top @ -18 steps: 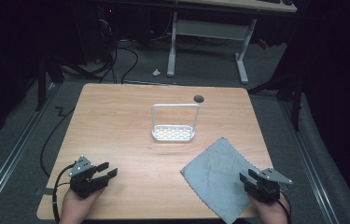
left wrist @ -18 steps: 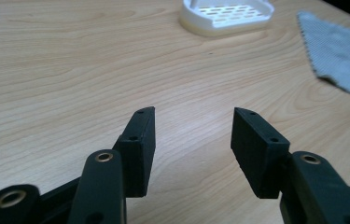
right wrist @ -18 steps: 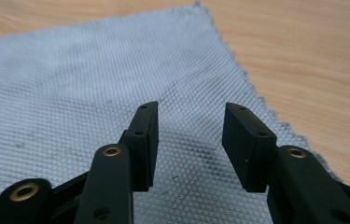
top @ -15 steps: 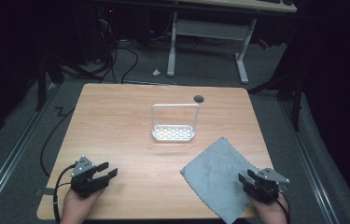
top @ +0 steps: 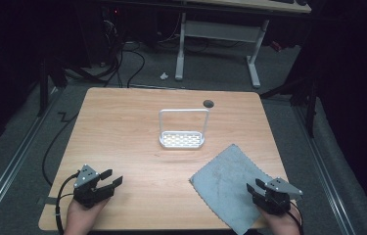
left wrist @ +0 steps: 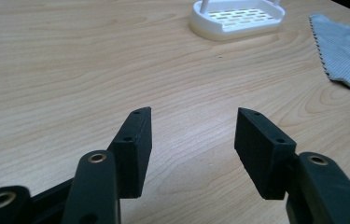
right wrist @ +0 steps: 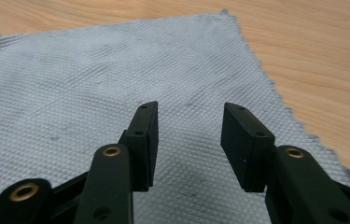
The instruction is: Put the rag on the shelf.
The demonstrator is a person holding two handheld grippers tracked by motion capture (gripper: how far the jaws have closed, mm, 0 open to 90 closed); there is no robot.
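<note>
— On the light wooden table (top: 122,137), where is each gripper?

— At the near left corner is the left black two-jaw gripper (top: 108,179), held by a hand (top: 80,215). Its jaws are spread apart with nothing between them; in the left gripper view, the left gripper (left wrist: 192,135) has only bare wood under the gap.

— And the other one?

— At the near right corner, the right black two-jaw gripper (top: 253,188) is over the near part of the flat grey woven cloth (top: 227,183). Its jaws are also apart and they pinch nothing. In the right gripper view, the right gripper (right wrist: 189,133) is above the cloth (right wrist: 93,79), but I cannot tell if the tips touch the fabric.

— Where does the cloth lie exactly?

— It lies spread out on the right near side of the table, turned at an angle, and its near corner reaches the table edge.

— What else stands on the table?

— Near the middle there is a small white plastic perforated tray with a tall hoop handle (top: 182,140). It is well apart from both grippers and near the far corner of the cloth, not touching it. Behind it there is a small dark round hole (top: 208,103) in the tabletop.
</note>
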